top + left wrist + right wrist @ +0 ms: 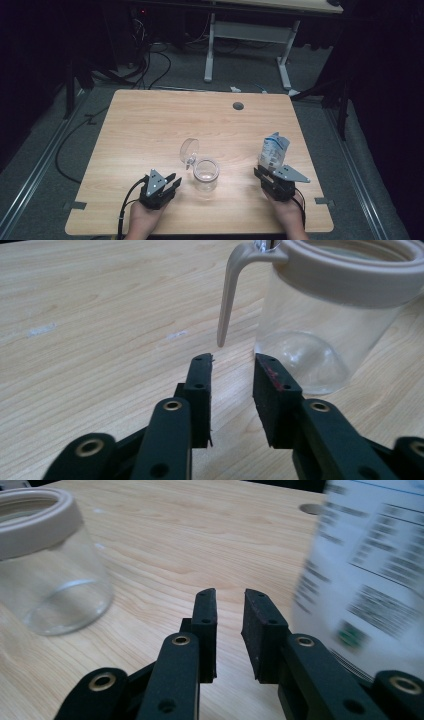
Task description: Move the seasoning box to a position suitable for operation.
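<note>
Print on the white pouch (370, 580) is blurred, probably unreadable.

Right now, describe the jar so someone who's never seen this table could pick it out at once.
Start at the wooden table and look to its near half, between the left gripper and the right gripper. The jar stands upright there, clear glass with a pale collar and its hinged lid flipped open behind it. Its only neighbour, the printed white-and-blue pouch, is opaque.
</note>
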